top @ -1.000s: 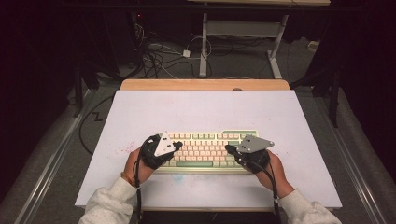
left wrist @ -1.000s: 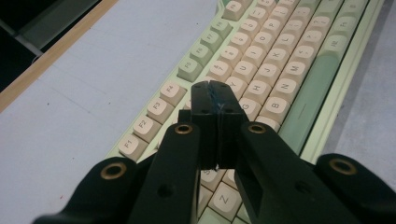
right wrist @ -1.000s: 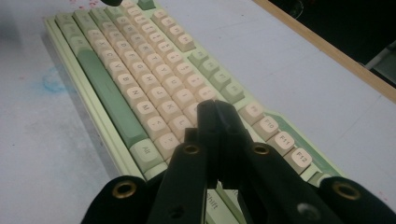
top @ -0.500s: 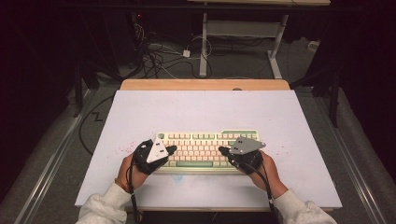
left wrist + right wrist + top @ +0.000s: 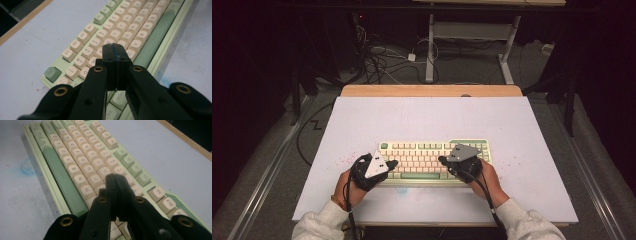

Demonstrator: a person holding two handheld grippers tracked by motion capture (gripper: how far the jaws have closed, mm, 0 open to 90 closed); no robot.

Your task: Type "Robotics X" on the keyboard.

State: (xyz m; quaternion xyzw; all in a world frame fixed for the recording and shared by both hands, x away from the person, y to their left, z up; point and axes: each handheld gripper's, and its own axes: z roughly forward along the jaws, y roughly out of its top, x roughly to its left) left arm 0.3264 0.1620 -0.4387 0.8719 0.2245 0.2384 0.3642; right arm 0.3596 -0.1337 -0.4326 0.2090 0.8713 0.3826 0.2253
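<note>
I have both tools pinched shut with nothing between the jaws, so each tip can act as one blunt finger for pressing keys. The keyboard [image 5: 434, 159] lies flat on the desk [image 5: 422, 117], directly under both: left tool [image 5: 114, 45] over its left-hand letter keys, right tool [image 5: 114, 176] over its right-hand ones.

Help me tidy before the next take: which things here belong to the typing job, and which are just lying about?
In use:
keyboard
left gripper, shut, over its left end
right gripper, shut, over its right half

Lying about:
cables on the floor beyond the table
white desk frame behind them
</note>
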